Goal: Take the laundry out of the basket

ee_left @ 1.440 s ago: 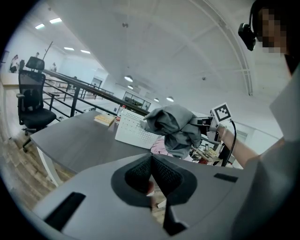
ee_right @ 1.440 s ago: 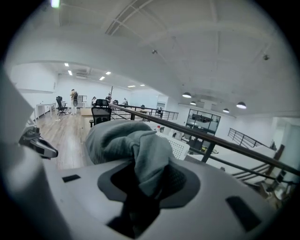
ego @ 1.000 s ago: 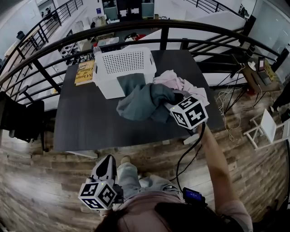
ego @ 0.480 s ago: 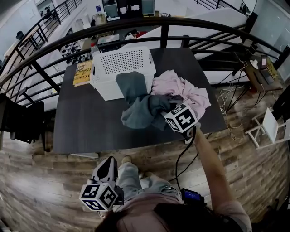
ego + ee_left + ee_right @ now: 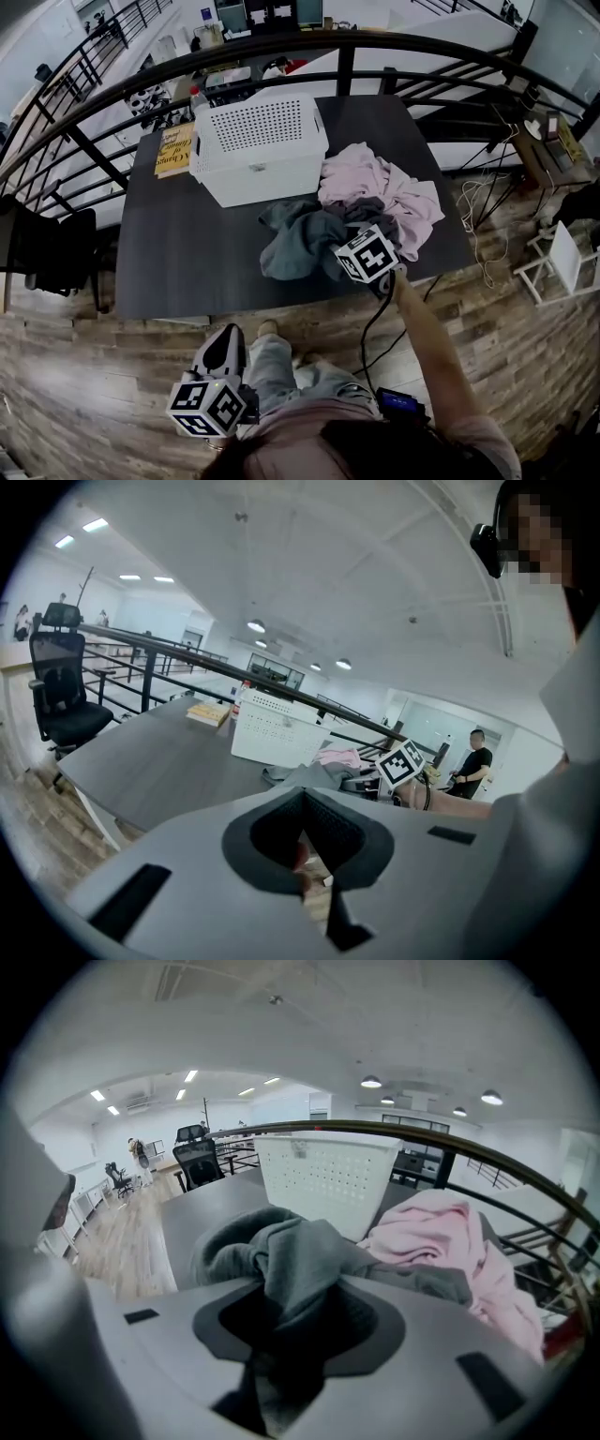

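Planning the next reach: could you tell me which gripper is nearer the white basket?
Right. The right gripper is over the table near the basket, grey garment between jaws that have just been opening; the left gripper is off the table.

Bright, even light from ceiling lamps [image 5: 371, 1082], soft shadows, no glare; heavy fisheye bend and black vignette rim in both gripper views, right hand-held gripper [image 5: 292, 1354] soft up close, head view sharp.
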`<state>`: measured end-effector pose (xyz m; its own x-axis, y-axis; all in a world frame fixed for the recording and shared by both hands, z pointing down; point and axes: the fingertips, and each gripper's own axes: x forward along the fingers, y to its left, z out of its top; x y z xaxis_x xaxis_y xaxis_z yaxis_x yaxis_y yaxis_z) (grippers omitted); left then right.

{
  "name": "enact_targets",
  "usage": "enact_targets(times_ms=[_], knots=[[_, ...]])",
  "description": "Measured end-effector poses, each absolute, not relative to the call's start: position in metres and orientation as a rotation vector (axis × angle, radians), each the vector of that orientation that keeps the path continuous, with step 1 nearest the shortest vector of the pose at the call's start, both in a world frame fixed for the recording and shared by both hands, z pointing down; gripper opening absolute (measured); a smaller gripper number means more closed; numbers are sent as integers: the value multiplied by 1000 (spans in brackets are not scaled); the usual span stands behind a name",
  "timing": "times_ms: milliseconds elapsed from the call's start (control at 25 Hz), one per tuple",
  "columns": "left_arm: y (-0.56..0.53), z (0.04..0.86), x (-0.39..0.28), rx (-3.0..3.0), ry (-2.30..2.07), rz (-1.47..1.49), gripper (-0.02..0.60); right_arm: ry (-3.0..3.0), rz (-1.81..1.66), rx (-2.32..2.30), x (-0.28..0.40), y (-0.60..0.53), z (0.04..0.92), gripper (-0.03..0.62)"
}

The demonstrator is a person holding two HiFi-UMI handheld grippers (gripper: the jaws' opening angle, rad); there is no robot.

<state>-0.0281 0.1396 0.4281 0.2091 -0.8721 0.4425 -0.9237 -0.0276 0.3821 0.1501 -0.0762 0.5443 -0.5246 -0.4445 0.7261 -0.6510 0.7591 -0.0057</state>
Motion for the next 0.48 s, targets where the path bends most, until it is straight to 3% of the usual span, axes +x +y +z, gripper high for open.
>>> enact_targets(times_ms=[480], knots=[[136, 433, -31, 1916, -1644, 130, -3, -2194, 377, 942, 150, -59, 585, 235]])
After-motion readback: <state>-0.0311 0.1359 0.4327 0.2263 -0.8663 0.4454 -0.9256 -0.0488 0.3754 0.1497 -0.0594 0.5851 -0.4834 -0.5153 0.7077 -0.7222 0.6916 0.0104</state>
